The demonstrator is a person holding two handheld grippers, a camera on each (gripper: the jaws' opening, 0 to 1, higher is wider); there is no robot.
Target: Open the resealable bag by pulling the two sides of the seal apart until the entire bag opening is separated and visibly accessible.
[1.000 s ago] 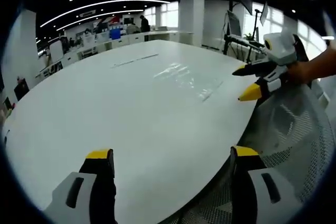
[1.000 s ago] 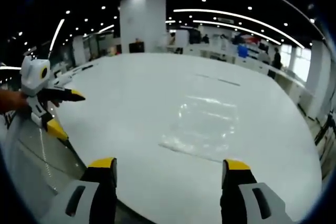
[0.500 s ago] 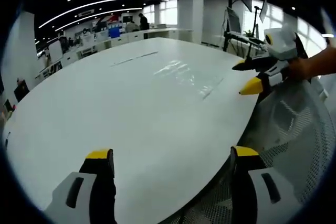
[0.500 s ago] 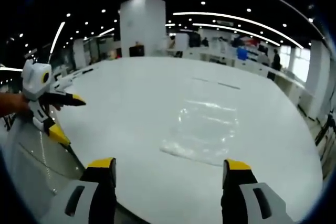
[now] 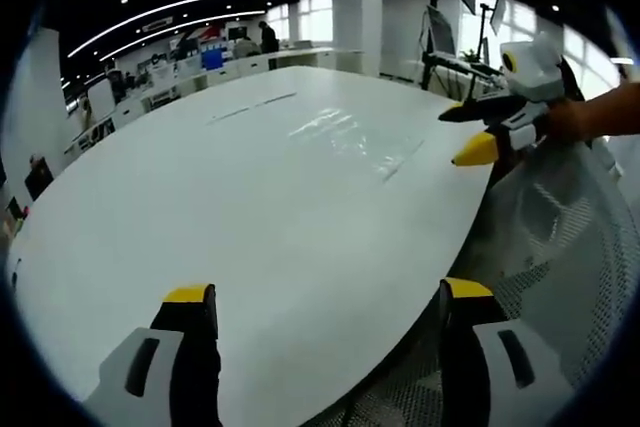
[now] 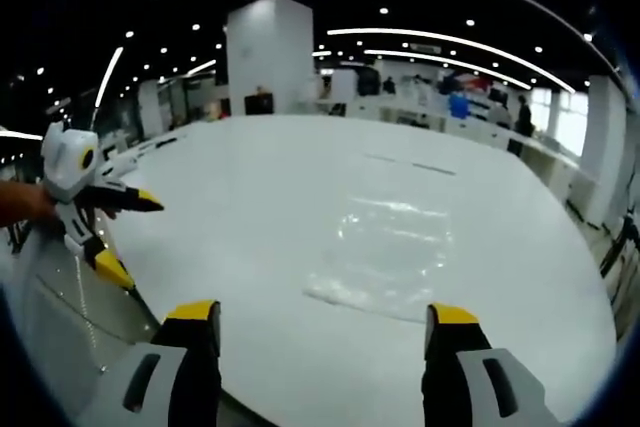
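A clear resealable bag (image 6: 385, 257) lies flat on the white table (image 6: 270, 197), just beyond my right gripper's (image 6: 325, 322) open jaws, nothing between them. In the left gripper view the same bag (image 5: 355, 142) is farther off, toward the table's right edge, with its seal strip facing that edge. My left gripper (image 5: 322, 305) is open over the table's near edge, well short of the bag. The right gripper (image 5: 470, 132) comes in from the right of that view, open, held by a hand. Seen from the right gripper view, the left gripper (image 6: 125, 237) hangs open at the left.
A mesh office chair (image 5: 560, 247) stands beside the table's right edge in the left gripper view. Desks, monitors and people (image 6: 525, 112) line the far side of the office. A white pillar (image 6: 265, 57) rises behind the table.
Both views have shifted slightly as the hands moved. The bag lies as before and both grippers stay open.
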